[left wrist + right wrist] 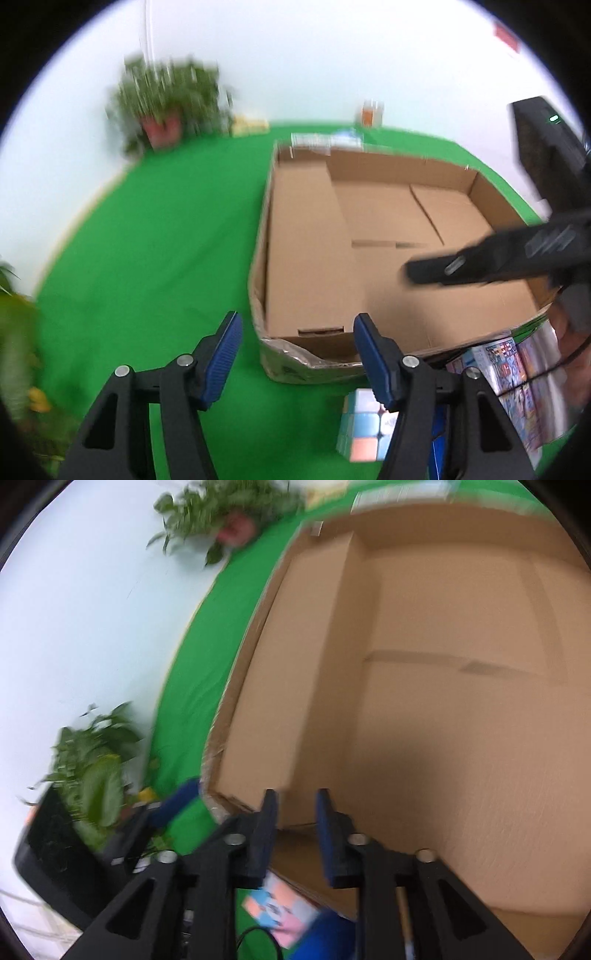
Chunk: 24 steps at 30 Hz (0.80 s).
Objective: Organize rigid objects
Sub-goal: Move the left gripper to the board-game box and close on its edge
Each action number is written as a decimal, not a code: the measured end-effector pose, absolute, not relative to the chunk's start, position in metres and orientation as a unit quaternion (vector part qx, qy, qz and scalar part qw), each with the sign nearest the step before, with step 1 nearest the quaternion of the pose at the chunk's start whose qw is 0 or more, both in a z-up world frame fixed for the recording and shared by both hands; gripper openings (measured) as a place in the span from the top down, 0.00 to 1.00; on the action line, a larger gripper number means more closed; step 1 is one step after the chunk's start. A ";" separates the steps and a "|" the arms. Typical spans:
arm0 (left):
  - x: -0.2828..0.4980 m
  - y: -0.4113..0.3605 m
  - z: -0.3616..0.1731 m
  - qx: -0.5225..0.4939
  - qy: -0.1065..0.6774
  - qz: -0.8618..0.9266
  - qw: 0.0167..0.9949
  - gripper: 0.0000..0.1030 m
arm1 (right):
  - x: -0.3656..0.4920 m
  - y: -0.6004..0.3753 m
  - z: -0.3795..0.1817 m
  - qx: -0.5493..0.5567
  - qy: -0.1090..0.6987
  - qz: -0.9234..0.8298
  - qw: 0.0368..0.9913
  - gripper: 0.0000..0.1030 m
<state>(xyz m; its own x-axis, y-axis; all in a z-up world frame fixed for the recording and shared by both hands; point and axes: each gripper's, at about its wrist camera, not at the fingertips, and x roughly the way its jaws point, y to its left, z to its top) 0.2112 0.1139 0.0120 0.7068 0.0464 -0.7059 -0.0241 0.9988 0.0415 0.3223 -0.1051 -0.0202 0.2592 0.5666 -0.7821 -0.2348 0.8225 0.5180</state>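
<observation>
Only the left wrist view is showing the colourful packets (pixel 517 380) at lower right, beside the puzzle cube (pixel 364 428) lying on the green cloth (pixel 147 258) below the cardboard box (pixel 369 236). The left gripper (pixel 297 363) is angling downward, jaws parted, grasping nothing. The right gripper (pixel 295 834) is tilting over the box's near rim, jaws apart and empty.

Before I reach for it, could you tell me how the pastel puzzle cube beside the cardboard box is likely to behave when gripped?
The puzzle cube looks rigid, so it should hold its shape. Its flat faces suggest it will sit still on the green cloth rather than roll. The glossy tiles may be somewhat slippery, and the layers could twist if squeezed off-centre.
</observation>
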 end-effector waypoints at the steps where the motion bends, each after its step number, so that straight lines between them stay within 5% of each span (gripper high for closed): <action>1: 0.199 0.108 0.021 0.029 0.365 0.030 0.930 0.24 | 0.310 -0.116 -0.006 0.155 0.528 0.243 0.799 0.27; 2: 0.191 0.104 0.026 0.037 0.354 0.038 0.934 0.16 | 0.291 -0.131 0.012 0.160 0.496 0.220 0.825 0.13; 4: 0.167 0.094 0.037 0.053 0.325 0.044 0.943 0.12 | 0.264 -0.149 0.033 0.149 0.463 0.187 0.854 0.07; 24: 0.097 0.027 -0.002 0.011 0.406 -0.009 0.914 0.11 | 0.061 -0.264 0.117 0.110 0.443 0.110 0.883 0.05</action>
<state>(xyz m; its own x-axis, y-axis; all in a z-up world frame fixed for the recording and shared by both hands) 0.0971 0.0266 -0.0021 0.6706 -0.0083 -0.7418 0.0262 0.9996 0.0126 0.0607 -0.2645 0.1167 0.5833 0.2911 -0.7583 -0.0966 0.9518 0.2911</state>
